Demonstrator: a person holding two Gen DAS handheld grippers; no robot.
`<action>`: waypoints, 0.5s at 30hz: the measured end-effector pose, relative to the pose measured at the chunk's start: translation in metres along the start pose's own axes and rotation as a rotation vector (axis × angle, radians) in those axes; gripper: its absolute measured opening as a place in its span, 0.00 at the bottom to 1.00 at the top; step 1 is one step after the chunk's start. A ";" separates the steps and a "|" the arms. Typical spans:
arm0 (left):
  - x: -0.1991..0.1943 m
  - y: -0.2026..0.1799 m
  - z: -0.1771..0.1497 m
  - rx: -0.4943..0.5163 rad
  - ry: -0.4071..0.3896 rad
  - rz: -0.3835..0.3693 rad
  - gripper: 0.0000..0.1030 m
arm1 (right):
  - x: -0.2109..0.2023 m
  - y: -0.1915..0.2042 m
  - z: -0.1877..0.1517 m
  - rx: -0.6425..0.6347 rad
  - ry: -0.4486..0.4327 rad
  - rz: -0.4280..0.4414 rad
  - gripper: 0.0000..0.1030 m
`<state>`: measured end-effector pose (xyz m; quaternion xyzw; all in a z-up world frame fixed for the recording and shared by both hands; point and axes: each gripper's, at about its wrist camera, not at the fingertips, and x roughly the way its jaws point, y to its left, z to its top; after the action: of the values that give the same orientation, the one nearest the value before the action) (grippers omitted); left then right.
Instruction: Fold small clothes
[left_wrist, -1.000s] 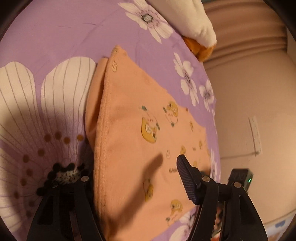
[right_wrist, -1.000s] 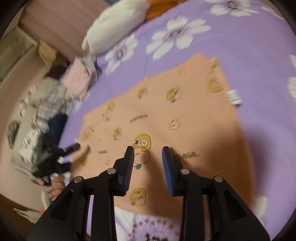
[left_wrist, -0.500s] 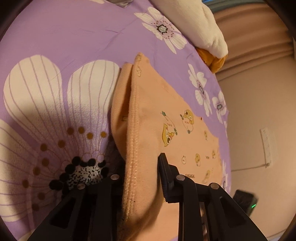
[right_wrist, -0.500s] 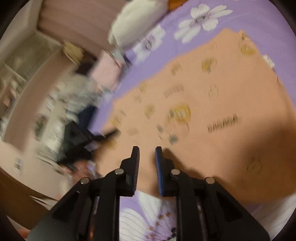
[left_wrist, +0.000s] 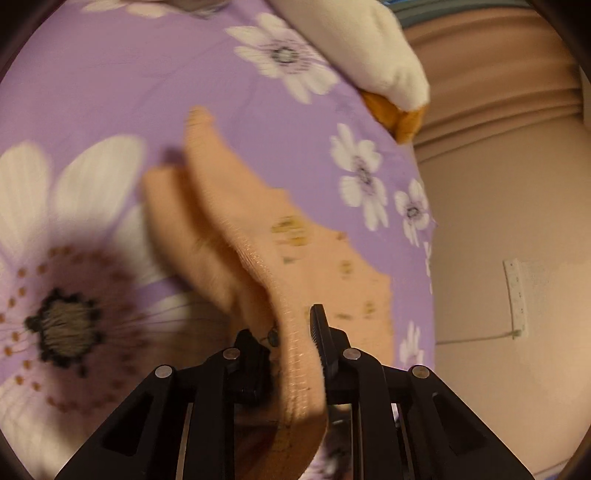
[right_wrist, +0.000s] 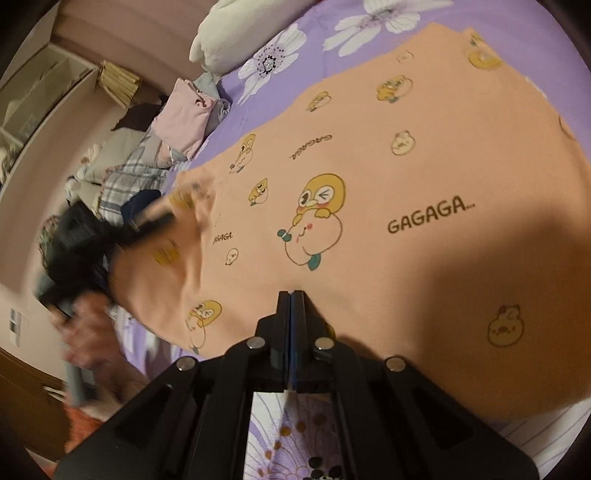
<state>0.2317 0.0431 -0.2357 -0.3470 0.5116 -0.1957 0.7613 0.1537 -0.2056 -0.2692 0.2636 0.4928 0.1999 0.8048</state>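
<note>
An orange garment (right_wrist: 406, 166) printed with yellow chicks and "GAGAGA" lies spread on the purple flowered bedsheet (left_wrist: 110, 74). In the left wrist view my left gripper (left_wrist: 284, 328) has its jaws closing on the garment's ribbed hem (left_wrist: 255, 258), which hangs lifted and folded between the pads. The right wrist view shows that left gripper (right_wrist: 162, 218) blurred at the garment's left corner, held by a hand (right_wrist: 85, 332). My right gripper (right_wrist: 291, 295) has its jaws together at the garment's near edge, pinching the cloth there.
A white pillow (left_wrist: 369, 48) and an orange cushion (left_wrist: 399, 114) lie at the head of the bed. A pile of pink, grey and plaid clothes (right_wrist: 184, 118) sits at the bed's far left. A beige wall with a socket strip (left_wrist: 515, 295) borders the bed.
Both grippers went from open to closed on the garment's edge. The left one has raised its corner off the sheet, bunching the hem. The right one moved down to the near edge.
</note>
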 end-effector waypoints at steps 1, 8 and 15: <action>0.004 -0.009 0.000 0.012 0.006 0.008 0.17 | -0.002 0.000 -0.001 -0.008 -0.003 -0.006 0.00; 0.047 -0.055 -0.015 0.005 0.078 -0.028 0.17 | -0.005 -0.026 0.007 0.149 0.037 0.115 0.00; 0.095 -0.108 -0.029 0.129 0.168 0.148 0.25 | -0.030 -0.046 0.005 0.258 0.026 0.120 0.00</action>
<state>0.2497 -0.1019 -0.2253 -0.2407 0.5842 -0.1998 0.7490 0.1481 -0.2599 -0.2755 0.3914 0.5081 0.1862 0.7443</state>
